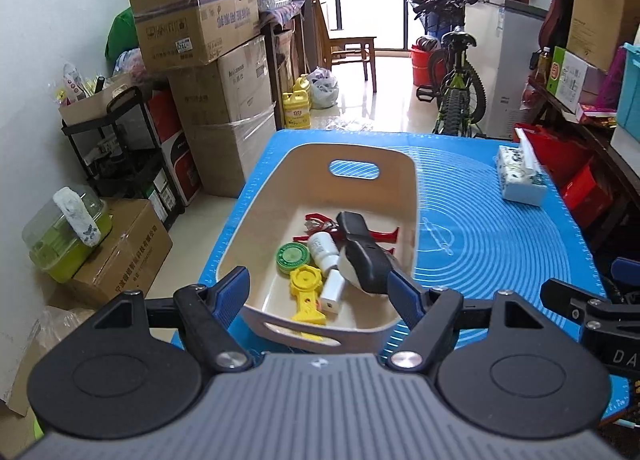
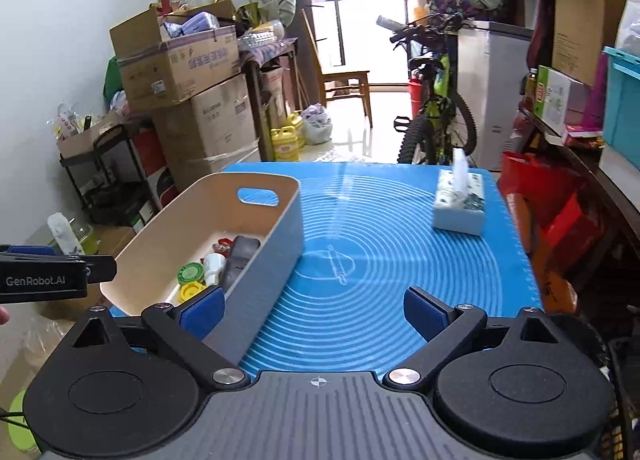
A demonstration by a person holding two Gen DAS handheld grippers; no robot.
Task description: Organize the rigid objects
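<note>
A beige basket [image 1: 280,180] stands on the blue mat [image 1: 500,228]. In it lie a black-and-white handheld device [image 1: 362,252], a green round lid [image 1: 293,256], a yellow plastic tool [image 1: 306,292], a white bottle [image 1: 325,250], a white charger [image 1: 332,292] and red clips [image 1: 380,236]. My left gripper [image 1: 318,288] is open and empty, its fingers spread over the basket's near end. My right gripper [image 2: 314,308] is open and empty above the mat, right of the basket [image 2: 276,252]. The basket's contents [image 2: 216,264] also show in the right wrist view.
A tissue box [image 1: 520,176] sits at the mat's far right, also in the right wrist view [image 2: 460,200]. Stacked cardboard boxes [image 1: 208,60] and a black rack [image 1: 116,140] stand left of the table. A bicycle [image 1: 456,88] stands beyond it. Shelves with boxes [image 2: 580,100] are on the right.
</note>
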